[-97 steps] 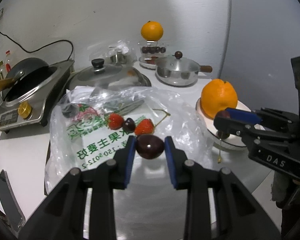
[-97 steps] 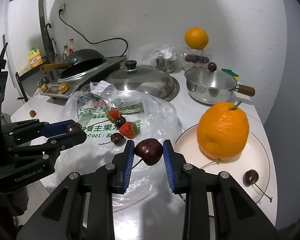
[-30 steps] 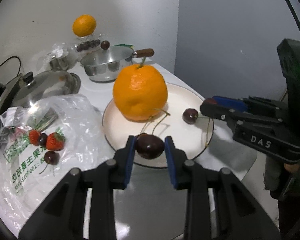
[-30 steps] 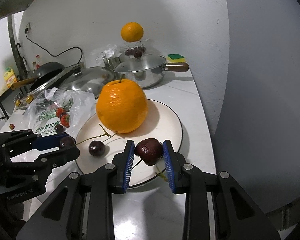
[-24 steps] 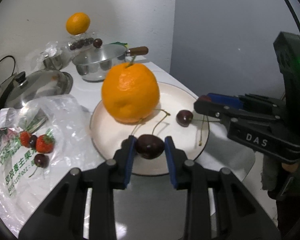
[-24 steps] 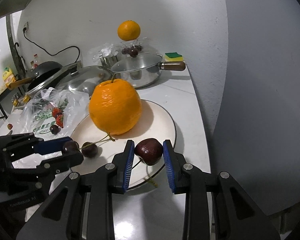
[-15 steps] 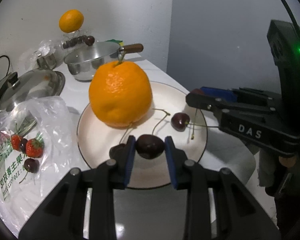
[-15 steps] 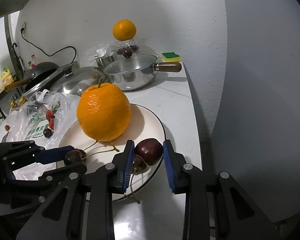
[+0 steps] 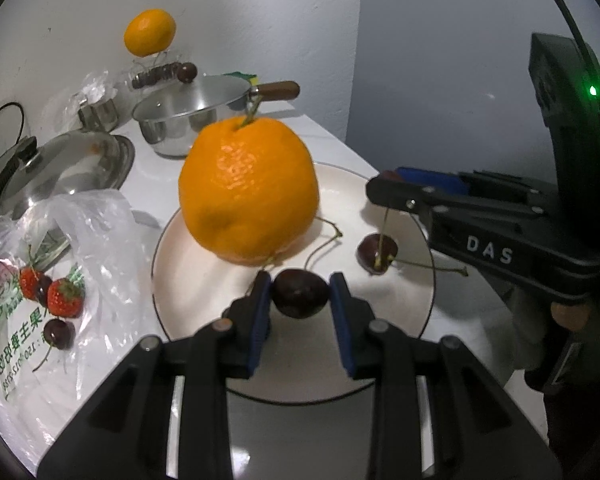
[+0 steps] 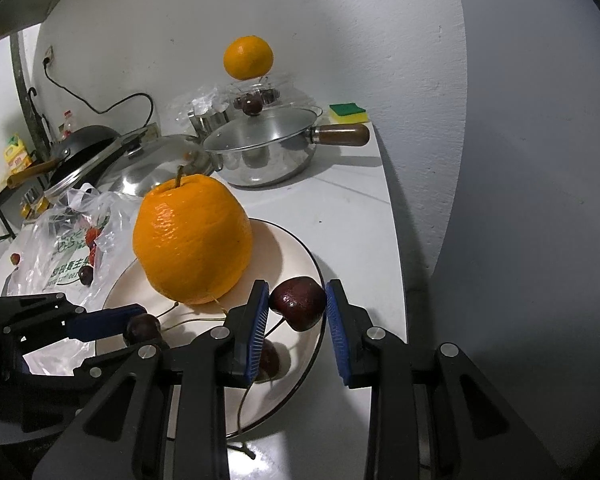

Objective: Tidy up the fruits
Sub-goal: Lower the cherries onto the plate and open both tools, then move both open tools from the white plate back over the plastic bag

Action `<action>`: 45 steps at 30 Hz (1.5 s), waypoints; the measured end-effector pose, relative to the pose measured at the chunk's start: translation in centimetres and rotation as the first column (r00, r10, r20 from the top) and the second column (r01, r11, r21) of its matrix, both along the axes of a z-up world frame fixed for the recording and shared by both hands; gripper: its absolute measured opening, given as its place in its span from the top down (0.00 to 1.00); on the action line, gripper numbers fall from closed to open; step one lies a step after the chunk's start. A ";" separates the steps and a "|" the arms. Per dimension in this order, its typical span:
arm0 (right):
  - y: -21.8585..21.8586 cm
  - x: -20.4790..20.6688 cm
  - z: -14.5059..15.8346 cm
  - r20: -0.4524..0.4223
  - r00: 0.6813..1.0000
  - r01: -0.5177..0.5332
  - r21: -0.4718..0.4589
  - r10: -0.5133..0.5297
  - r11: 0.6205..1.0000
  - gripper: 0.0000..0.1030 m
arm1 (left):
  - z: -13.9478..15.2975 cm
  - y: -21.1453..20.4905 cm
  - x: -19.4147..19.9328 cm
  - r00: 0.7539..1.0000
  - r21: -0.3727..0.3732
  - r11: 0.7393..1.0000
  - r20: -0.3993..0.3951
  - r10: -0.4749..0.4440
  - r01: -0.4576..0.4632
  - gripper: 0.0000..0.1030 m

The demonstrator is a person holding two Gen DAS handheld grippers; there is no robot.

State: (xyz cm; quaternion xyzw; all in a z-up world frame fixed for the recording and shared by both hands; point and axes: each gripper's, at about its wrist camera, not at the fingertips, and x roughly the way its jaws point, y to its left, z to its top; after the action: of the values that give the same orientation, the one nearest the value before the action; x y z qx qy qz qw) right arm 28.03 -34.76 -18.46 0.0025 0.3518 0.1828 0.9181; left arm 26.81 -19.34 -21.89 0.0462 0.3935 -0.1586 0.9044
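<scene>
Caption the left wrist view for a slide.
Left gripper shut on a cherry above the plate beside the orange.

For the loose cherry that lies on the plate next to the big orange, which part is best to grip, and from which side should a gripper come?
Probably grip the loose cherry across its round body, coming from above, jaws either side of the fruit. Its thin stem sticks up and looks too slender to hold. The orange stands apart from it, and the plate around it is bare, so the fingers have room.
</scene>
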 end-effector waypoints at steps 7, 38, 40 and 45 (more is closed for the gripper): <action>-0.1 0.4 -0.4 -0.003 1.000 -0.005 0.007 0.005 1.000 0.69 | -0.4 -0.1 0.4 1.000 0.012 1.000 -0.014 0.010 -0.010 0.69; 1.1 0.0 -0.2 0.002 1.000 0.007 -0.035 -0.007 0.999 0.69 | 1.2 1.4 -0.9 0.999 -0.015 0.999 0.031 0.039 -0.039 0.52; 1.2 -0.1 0.0 0.004 1.000 0.007 -0.038 -0.007 0.999 0.69 | 1.5 1.7 -1.0 0.998 -0.024 0.999 0.039 0.043 -0.042 0.50; 1.6 -0.4 0.7 0.017 1.000 0.008 -0.044 -0.007 0.999 0.68 | 2.1 2.4 -1.5 0.997 -0.036 0.998 0.055 0.051 -0.049 0.50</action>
State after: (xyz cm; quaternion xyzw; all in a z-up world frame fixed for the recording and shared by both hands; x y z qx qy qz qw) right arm 27.60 -33.21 -17.74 -0.0180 0.3482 0.1714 0.9214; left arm 25.32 -16.94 -19.78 0.0250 0.3663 -0.1413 0.9194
